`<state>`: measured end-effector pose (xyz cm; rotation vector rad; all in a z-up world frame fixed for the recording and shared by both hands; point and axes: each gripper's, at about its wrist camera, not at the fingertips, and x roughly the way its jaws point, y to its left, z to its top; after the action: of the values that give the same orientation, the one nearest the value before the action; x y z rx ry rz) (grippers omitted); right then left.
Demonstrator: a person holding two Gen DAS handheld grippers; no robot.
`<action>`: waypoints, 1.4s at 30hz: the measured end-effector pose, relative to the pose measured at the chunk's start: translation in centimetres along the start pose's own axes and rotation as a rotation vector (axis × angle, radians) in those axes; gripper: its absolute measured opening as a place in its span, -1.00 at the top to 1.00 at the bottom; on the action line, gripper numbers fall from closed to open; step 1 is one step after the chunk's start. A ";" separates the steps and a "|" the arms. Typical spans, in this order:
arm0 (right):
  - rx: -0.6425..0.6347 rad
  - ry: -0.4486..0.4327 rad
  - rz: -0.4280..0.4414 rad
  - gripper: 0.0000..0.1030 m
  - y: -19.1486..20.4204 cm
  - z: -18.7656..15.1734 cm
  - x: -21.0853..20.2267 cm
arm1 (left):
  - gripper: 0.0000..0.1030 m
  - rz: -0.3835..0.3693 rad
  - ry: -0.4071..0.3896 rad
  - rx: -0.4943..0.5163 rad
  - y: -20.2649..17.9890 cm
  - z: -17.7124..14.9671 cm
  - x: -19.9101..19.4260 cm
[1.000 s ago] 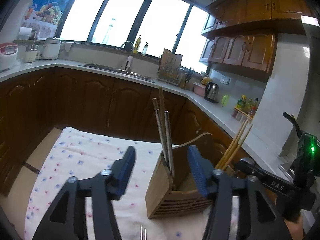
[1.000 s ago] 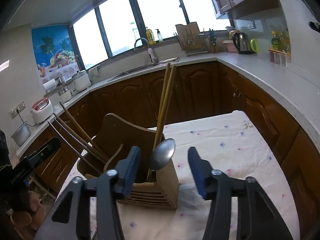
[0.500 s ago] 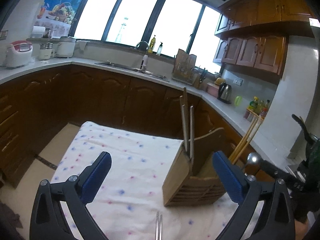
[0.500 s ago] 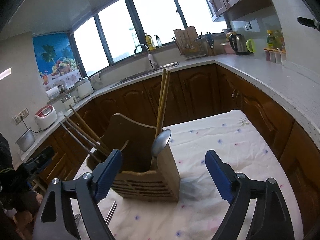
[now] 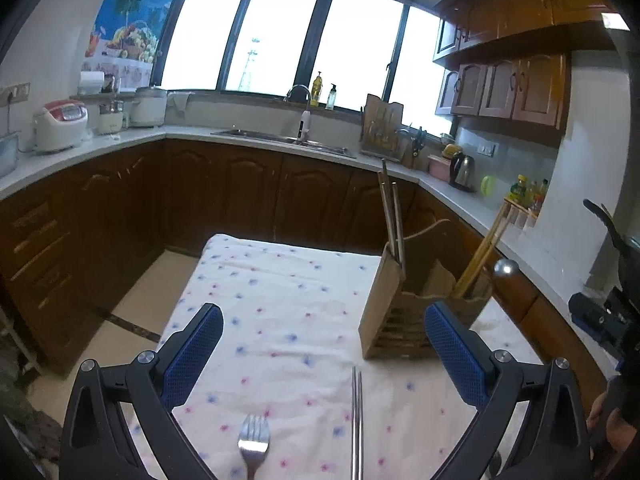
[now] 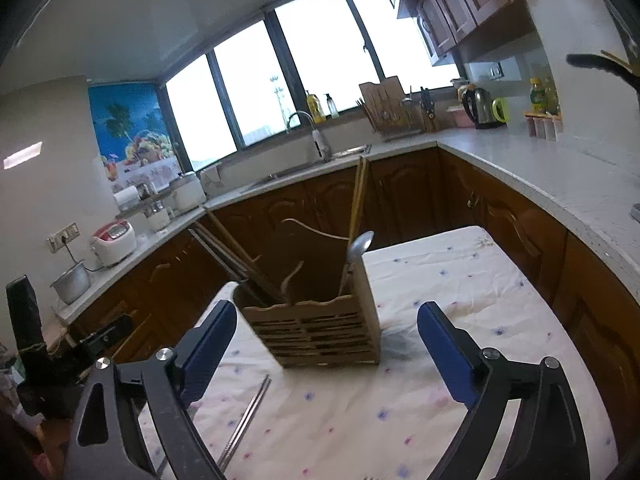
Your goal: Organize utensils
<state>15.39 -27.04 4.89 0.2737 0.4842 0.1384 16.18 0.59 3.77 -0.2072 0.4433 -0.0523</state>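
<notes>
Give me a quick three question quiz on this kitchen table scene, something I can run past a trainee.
1. True or false: the fork is standing in the wooden utensil holder.
2. Which lies flat on the flowered tablecloth in front of the holder? A) a ladle B) metal chopsticks C) a knife
3. Fill in: the left gripper and the right gripper both stand ____ with nothing between the pads.

Key: 1 false, it lies on the cloth; 2 B; 3 open.
</notes>
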 end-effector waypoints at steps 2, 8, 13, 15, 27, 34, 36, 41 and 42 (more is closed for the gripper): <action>0.016 -0.012 0.014 -0.83 0.4 -0.5 -0.9 | -0.98 0.012 -0.008 0.017 -0.5 -0.4 -1.3; -0.010 -0.039 0.015 -0.86 1.8 -2.7 -3.5 | -0.98 0.025 -0.004 0.024 -0.7 -2.8 -4.1; -0.042 -0.035 -0.003 -0.87 2.3 -5.3 -5.3 | -0.98 0.026 0.013 0.036 -0.8 -4.9 -5.8; -0.063 -0.027 -0.018 -0.90 2.5 -6.3 -5.7 | -0.98 0.017 0.033 0.046 -0.8 -5.6 -6.3; -0.216 -0.013 -0.023 -0.98 4.5 -10.0 -9.0 | -0.98 0.023 -0.029 0.124 -1.6 -7.8 -12.8; -0.231 -0.133 -0.056 -1.00 4.5 -10.0 -10.9 | -0.99 0.051 -0.123 0.169 -1.8 -9.5 -15.5; -0.221 -0.123 -0.055 -1.00 4.4 -10.6 -10.4 | -0.99 0.046 -0.099 0.165 -1.6 -10.1 -15.2; -0.203 -0.116 -0.060 -1.00 4.2 -12.0 -9.8 | -0.99 0.069 -0.076 0.173 -1.8 -10.9 -14.6; -0.201 -0.112 -0.057 -1.00 4.1 -12.1 -9.7 | -0.99 0.074 -0.072 0.179 -1.8 -11.0 -14.7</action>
<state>0.86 -22.29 0.11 0.0702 0.3630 0.1144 -1.81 -1.86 0.64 -0.0166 0.3718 -0.0120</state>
